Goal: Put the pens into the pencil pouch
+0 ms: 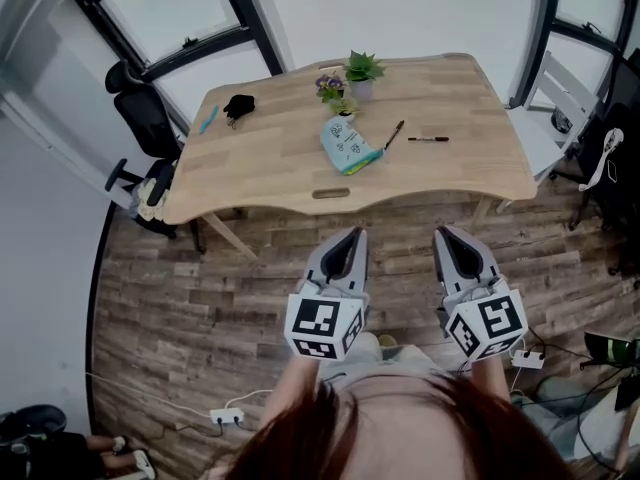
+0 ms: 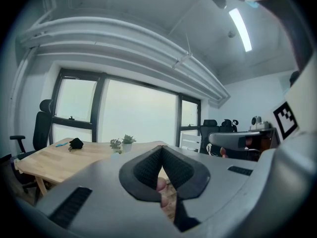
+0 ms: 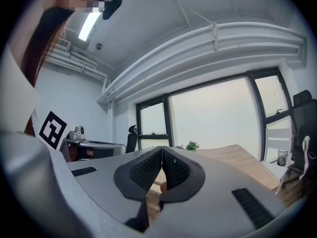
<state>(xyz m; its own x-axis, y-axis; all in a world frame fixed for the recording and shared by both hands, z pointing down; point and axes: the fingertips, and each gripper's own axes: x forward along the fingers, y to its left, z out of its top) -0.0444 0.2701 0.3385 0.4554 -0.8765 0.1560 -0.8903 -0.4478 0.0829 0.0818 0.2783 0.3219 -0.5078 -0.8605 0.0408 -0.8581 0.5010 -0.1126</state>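
Pen 1 (image 1: 395,134) lies diagonally just beside the pencil pouch (image 1: 350,148) on the tabletop (image 1: 270,168), upper centre; pen 2 (image 1: 428,139) lies crosswise just right. Left gripper (image 1: 350,236) and right gripper (image 1: 447,234), both closed and empty, sit below, well apart from them; right gripper is nearer.

A light wooden bench (image 1: 280,158) is set in the middle of the room. Around it, a floor (image 1: 200,298) of dark wooden planks is laid. Behind the bench, big windows (image 1: 170,13) with black frames are set in a white wall (image 1: 400,8). A black office chair (image 1: 140,118) is parked at the bench's left end, and a white chair (image 1: 550,98) at its right end. A long lamp (image 2: 240,29) is lit on the white ceiling (image 2: 148,14).
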